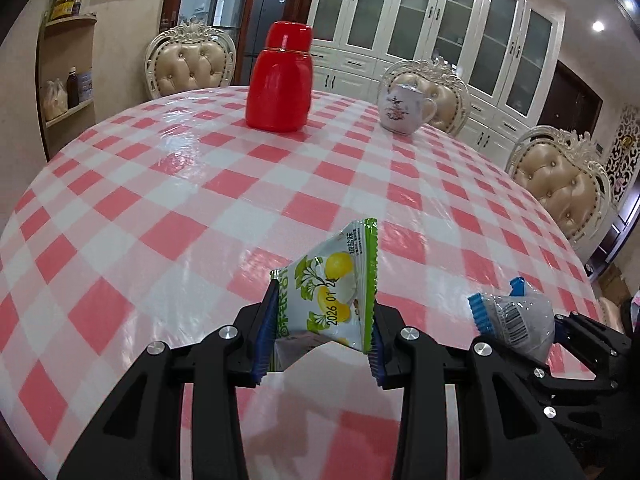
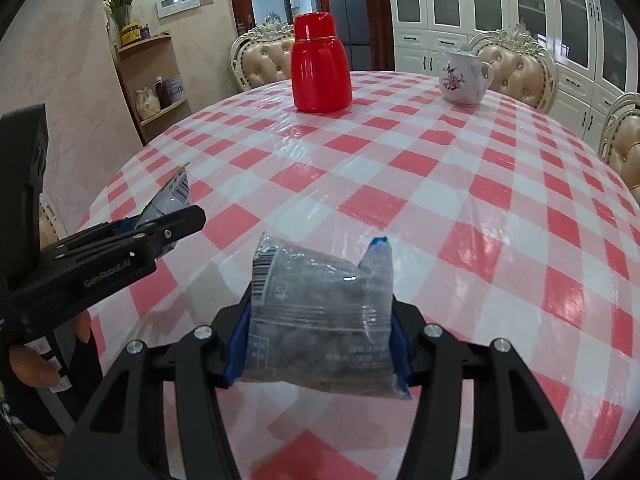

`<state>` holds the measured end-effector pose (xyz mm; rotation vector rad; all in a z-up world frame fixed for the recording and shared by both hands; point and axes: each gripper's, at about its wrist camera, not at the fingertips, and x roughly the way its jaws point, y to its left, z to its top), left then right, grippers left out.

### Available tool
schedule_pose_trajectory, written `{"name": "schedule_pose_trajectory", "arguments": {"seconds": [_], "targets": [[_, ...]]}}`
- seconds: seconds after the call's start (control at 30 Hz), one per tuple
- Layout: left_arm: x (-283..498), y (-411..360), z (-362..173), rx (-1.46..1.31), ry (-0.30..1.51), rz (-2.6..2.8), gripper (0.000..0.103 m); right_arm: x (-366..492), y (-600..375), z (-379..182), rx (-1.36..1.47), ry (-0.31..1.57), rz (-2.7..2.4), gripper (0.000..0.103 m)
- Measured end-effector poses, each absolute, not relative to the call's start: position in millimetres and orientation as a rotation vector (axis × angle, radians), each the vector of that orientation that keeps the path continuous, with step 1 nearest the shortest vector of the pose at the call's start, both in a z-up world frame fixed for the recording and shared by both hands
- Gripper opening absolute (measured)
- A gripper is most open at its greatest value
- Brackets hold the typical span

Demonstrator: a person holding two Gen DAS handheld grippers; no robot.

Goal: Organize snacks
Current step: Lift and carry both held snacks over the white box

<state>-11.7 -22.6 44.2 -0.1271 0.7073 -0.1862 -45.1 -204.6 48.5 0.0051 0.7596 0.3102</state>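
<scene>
Left wrist view: the left gripper (image 1: 320, 320) is clamped on a green-and-white snack packet (image 1: 334, 294), a crinkly foil pouch printed with yellow fruit and a date. The packet is pinched at its two side edges and stands up out of the jaws, its long axis running up and away, clear above the desk (image 1: 168, 184). Just to the right, the right gripper (image 1: 520, 322) holds a clear, blue-edged packet (image 1: 516, 320) at about the same height. Nothing on the glossy pink-checked cloth ahead marks a drop-off spot; only a smooth red flask (image 1: 279, 80) and a flowered porcelain pot (image 1: 404, 110) stand far off.

Right wrist view: the right gripper (image 2: 318, 336) is closed on the translucent packet (image 2: 320, 316), soft plastic with dark contents and a barcode, lying crosswise between the blue pads (image 2: 239, 340). The left gripper (image 2: 160, 232) sits near on its left, slightly forward.
</scene>
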Motion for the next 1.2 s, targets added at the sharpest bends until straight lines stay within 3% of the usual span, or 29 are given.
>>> {"name": "schedule_pose_trajectory", "arguments": {"seconds": [1.2], "targets": [[-156.0,-269.8,53.1,0.207,0.668,-0.565,0.036,-228.5,-408.2,52.0,-0.084,0.745,0.126,0.056]]}}
